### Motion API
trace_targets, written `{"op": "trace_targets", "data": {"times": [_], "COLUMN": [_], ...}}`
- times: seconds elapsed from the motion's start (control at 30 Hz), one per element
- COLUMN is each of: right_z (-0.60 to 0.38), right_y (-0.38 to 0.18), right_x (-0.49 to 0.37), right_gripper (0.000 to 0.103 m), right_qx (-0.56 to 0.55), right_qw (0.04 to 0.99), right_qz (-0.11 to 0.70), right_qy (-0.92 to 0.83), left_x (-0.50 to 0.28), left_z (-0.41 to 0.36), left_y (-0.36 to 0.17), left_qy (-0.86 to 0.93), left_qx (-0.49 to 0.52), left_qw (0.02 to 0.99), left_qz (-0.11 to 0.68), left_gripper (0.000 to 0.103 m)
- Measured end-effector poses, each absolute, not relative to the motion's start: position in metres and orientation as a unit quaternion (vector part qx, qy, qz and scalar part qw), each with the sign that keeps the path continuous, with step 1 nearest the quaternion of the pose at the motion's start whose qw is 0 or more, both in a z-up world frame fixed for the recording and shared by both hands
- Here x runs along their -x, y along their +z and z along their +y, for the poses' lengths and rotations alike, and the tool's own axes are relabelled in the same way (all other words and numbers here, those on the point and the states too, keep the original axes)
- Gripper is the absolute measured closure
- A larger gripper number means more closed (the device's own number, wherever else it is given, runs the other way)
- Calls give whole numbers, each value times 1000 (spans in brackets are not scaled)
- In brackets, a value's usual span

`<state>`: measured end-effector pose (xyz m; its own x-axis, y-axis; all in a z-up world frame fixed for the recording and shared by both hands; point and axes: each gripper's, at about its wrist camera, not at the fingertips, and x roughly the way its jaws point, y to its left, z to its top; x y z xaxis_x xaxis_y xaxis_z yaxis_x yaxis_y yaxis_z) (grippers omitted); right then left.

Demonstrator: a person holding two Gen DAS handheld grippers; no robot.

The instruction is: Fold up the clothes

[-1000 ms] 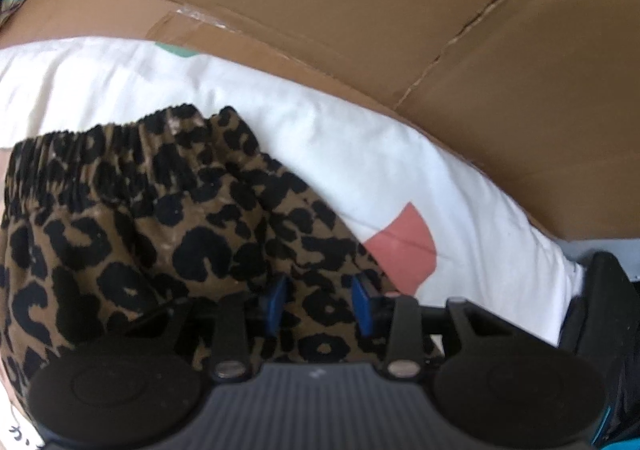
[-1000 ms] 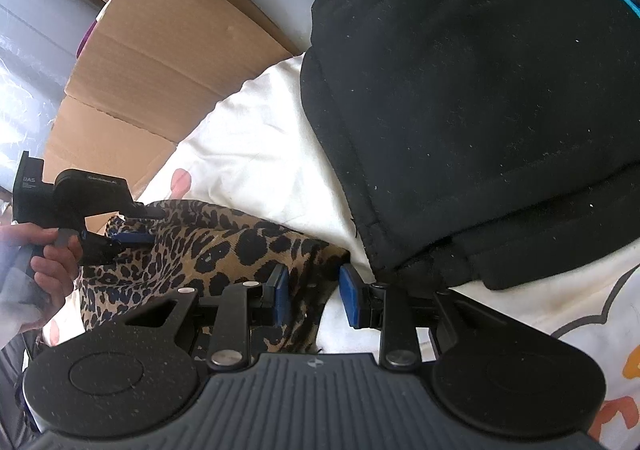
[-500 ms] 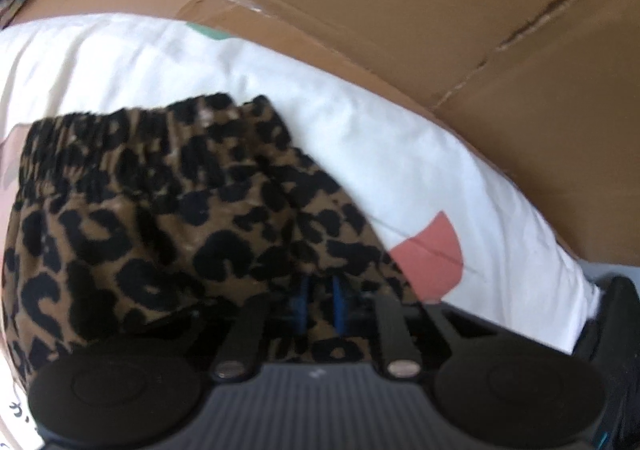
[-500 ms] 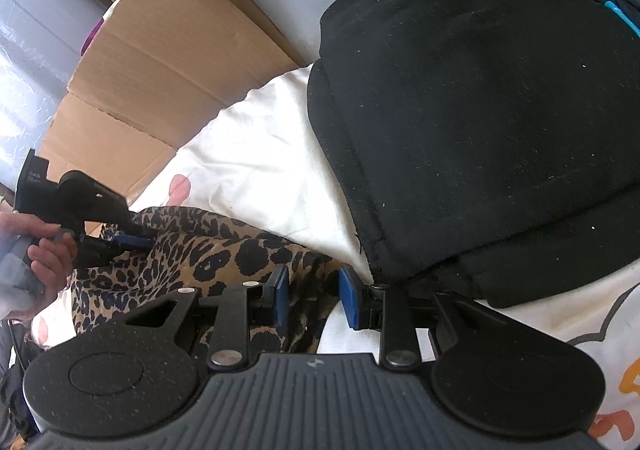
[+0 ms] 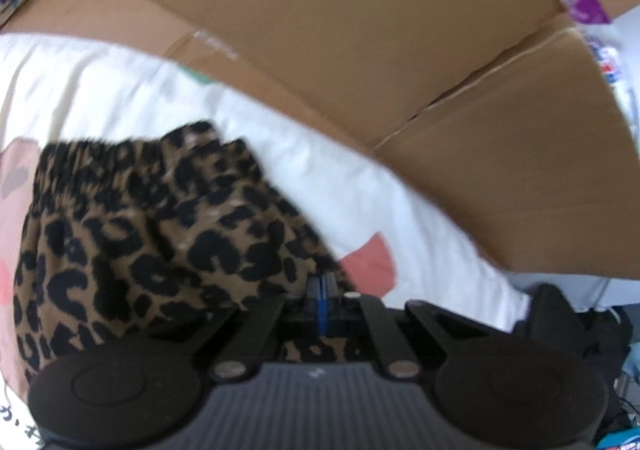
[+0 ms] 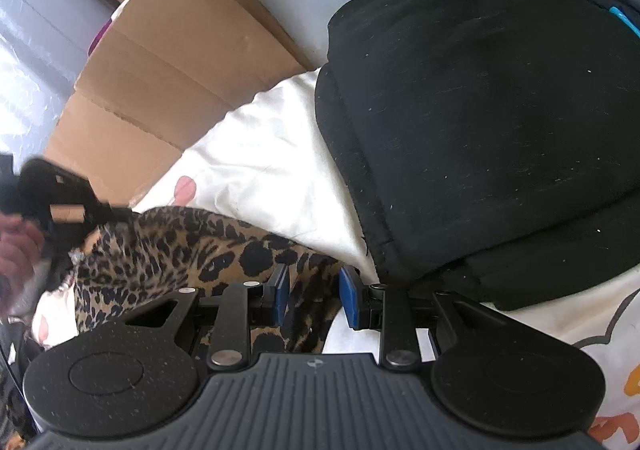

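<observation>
Right gripper (image 6: 313, 292) with blue pads spread apart over leopard shorts (image 6: 168, 258), white sheet (image 6: 260, 173) beneath, black garment (image 6: 480, 129) right, cardboard (image 6: 168, 65) behind

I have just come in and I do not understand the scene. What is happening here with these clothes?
A person is folding leopard-print shorts on a white sheet, with a gripper in each hand. The left gripper is shut on one edge of the shorts. The right gripper is open, with the cloth lying between its fingers, not yet pinched. A folded black garment lies beside the shorts, and cardboard is behind.
</observation>
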<state>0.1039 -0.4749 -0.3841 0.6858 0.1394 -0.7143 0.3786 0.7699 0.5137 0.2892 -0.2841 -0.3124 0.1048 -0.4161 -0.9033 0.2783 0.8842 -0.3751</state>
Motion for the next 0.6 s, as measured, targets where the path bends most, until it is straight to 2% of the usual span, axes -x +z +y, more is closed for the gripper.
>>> {"op": "trace_targets", "data": {"times": [0.07,0.13,0.17,0.6], "right_z": [-474,-475,-475,-475], "right_y": [-384,-383,-382,-369], "right_x": [-104,-103,-102,-87], "right_gripper": [84,98,100,102], "right_qx": [-330,-326,-324,-298], "right_qw": [857,860,862,873], "right_qz": [390,386,384,378], "right_qy": [-69,-69,-70,-77], "left_x": [-290,-292,-293,-296], "left_z": [-288,-292,-294,-307], "left_y": [-308,-307,-307,-312], "left_qy": [-238,-239,-239,-248], "left_qx": [59,64,67,72], "left_qw": [743,743,743,737], "left_qz": [623,622,622,624], "left_gripper": [103,103,103,103]}}
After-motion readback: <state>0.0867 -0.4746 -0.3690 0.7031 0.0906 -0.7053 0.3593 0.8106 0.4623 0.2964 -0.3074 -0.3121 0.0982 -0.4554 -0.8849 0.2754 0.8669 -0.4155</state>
